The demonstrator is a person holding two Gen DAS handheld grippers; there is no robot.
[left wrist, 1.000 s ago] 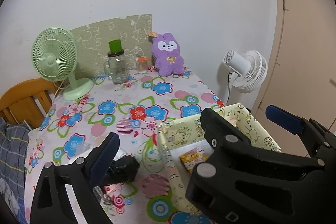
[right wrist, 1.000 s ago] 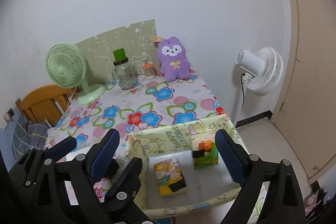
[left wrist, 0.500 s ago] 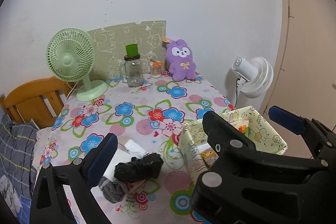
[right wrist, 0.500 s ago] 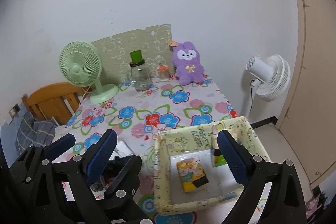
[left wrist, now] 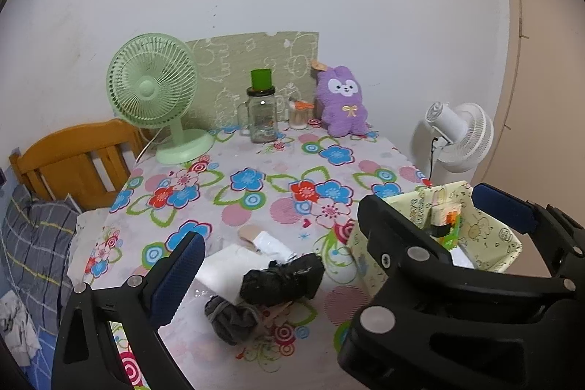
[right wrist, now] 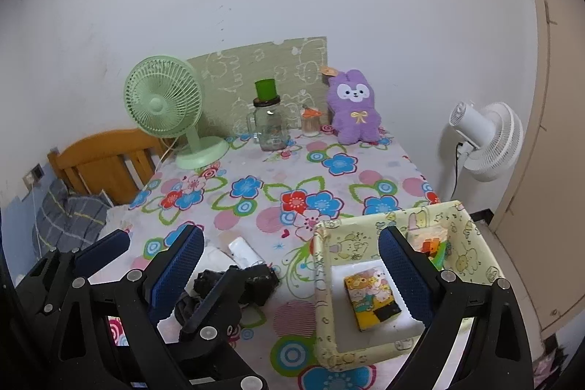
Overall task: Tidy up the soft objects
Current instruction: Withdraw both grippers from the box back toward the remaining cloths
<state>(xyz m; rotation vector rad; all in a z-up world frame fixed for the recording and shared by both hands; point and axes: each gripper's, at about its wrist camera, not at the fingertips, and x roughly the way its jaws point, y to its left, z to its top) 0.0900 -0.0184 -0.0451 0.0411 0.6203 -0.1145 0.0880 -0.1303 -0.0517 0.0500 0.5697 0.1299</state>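
We find a small room with a white wall and a table [left wrist: 256,203] under a flowered cloth, both grippers held above its near edge. Nearest to us, the left gripper [left wrist: 329,240] and the right gripper [right wrist: 292,254] both stand with jaws wide apart and empty. Just beyond the left jaws lies the pile of soft items: a black bundle [left wrist: 281,280], its long axis running left to right across the view, a grey cloth [left wrist: 230,315] touching it on the near side, and white folded pieces [left wrist: 226,265] beneath and behind. We judge the left gripper the nearer; the pile sits forward and low, inside its span. To the right of the pile stands the yellow fabric box [right wrist: 321,280], already holding a yellow packet [right wrist: 371,295] and a second packet [right wrist: 433,247] at its far wall. Farther off stand a green fan [left wrist: 153,90], a glass jar [left wrist: 261,116] and a purple plush rabbit [left wrist: 342,101] against the wall.
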